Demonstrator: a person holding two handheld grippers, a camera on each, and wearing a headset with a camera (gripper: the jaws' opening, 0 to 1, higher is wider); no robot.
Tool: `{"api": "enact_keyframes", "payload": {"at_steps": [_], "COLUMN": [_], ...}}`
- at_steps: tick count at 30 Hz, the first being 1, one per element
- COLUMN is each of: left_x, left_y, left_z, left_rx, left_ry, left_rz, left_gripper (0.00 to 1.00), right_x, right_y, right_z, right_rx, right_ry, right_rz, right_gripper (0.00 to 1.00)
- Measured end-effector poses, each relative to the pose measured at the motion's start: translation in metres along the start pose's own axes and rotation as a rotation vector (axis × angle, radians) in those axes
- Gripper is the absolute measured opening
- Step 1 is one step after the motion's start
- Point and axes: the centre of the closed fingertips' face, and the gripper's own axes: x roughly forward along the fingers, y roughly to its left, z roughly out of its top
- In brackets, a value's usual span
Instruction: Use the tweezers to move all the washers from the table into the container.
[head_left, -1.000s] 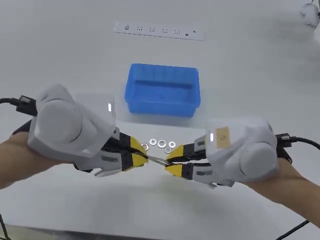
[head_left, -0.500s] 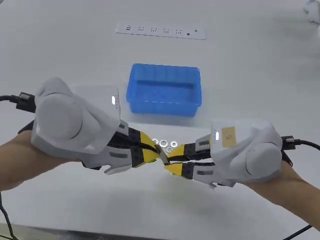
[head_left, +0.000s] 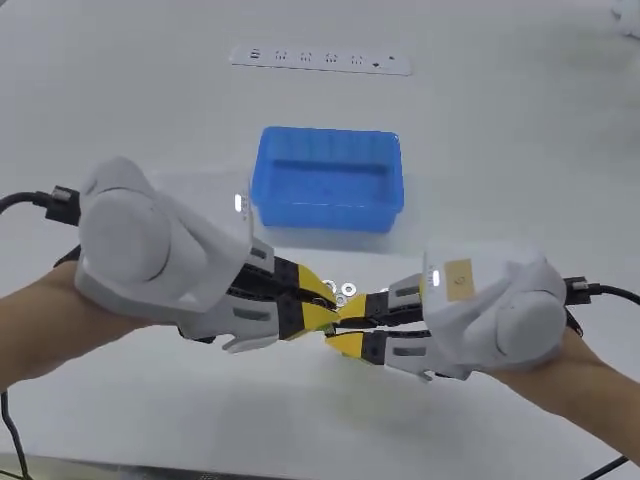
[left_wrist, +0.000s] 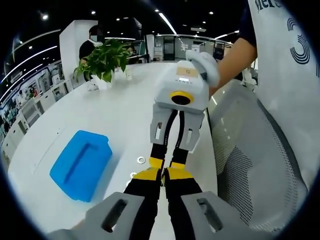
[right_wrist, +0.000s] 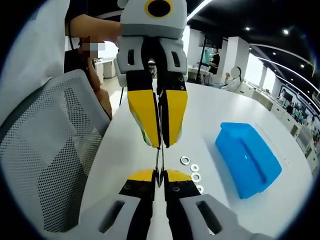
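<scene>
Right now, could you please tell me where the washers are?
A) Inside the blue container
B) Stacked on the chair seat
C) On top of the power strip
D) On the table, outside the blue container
D: the washers lie loose on the white table, a short way outside the blue container.

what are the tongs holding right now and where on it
The tweezers, held by both: left tongs shut on one end, right tongs on the other. Which end is the tip cannot be told.

Washers (head_left: 346, 291), perhaps several, partly behind the yellow fingers (head_left: 312, 315)
</scene>
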Motion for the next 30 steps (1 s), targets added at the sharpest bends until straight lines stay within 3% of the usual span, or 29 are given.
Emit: {"api": "enact_keyframes", "payload": {"at_steps": [6, 13, 20, 30], "left_x": [0.005, 0.007, 0.002, -0.007], "left_y": [-0.005, -0.001, -0.002, -0.005], "left_z": [0.006, 0.01, 0.014, 0.015], "left_rx": [0.006, -0.019, 0.005, 0.037], "left_ry": [-0.025, -0.066, -0.095, -0.091], "left_rz": [-0.021, -0.001, 0.009, 0.005], "left_gripper": [0.07, 0.07, 0.07, 0.06], "right_x": [0.002, 0.002, 0.002, 0.004], "right_y": [0.001, -0.001, -0.001, 0.0], "right_z": [0.0, 0.0, 0.0, 0.002], "right_rx": [0.003, 0.036, 0.045, 0.041], "right_ry": [-0.013, -0.029, -0.035, -0.035], "right_rz": [0.003, 0.007, 0.009, 0.017], "right_gripper": [0.08, 0.08, 0.08, 0.08]}}
